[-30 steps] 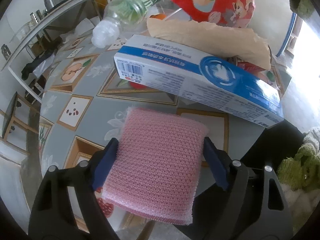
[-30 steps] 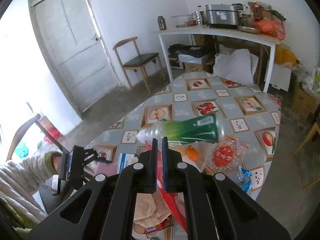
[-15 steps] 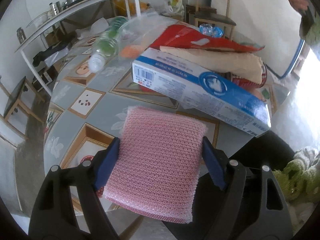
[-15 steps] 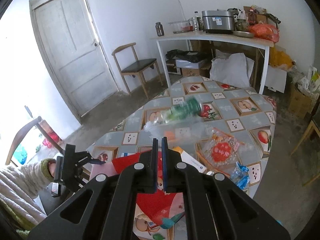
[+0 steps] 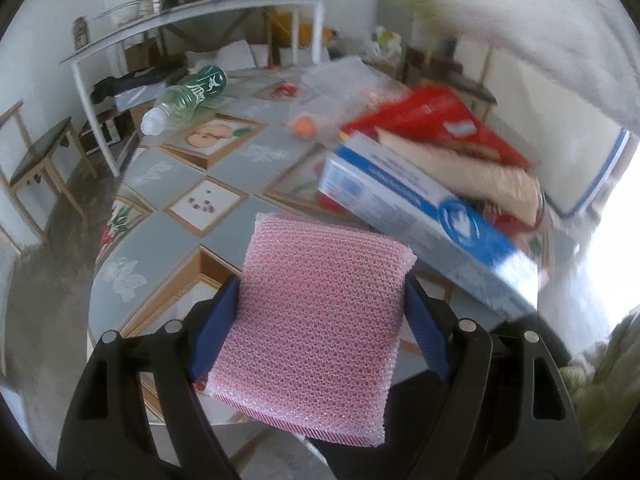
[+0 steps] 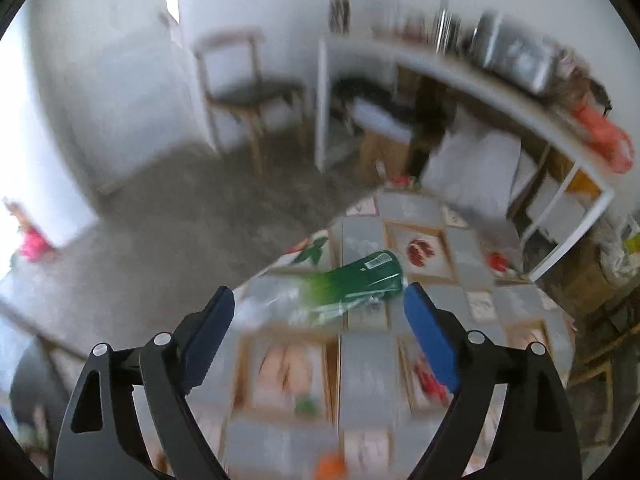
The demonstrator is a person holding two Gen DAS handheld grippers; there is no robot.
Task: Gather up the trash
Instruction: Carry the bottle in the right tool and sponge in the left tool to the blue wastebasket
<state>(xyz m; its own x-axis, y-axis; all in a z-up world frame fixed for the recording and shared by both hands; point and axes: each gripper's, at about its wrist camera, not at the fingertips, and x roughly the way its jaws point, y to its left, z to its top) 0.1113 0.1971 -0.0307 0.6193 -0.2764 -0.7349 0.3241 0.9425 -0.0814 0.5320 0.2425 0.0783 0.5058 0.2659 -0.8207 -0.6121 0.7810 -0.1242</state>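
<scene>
Between the blue pads of my left gripper (image 5: 320, 312) sits the pink scrubbing sponge (image 5: 320, 304), pinched across its width and held above the near edge of the patterned table (image 5: 168, 176), so that hand is taken. Far and to the left of it the green-labelled plastic bottle (image 5: 188, 98) lies on its side, cap end nearer me, well apart from the sponge. To the right a blue-and-white box (image 5: 420, 216) lies aslant with a red packet (image 5: 432, 120) and tan paper (image 5: 460, 164) heaped behind it. My right gripper (image 6: 320, 316) has its jaws spread wide with nothing in them, and the bottle (image 6: 352, 284) lies just beyond the tips, dead ahead, its long axis running left to right across the gap, the green end toward the right pad. I judge this hand the nearer one; its jaws would need turning to close across the barrel, not along it. The view is blurred, so I cannot tell the height above the table.
</scene>
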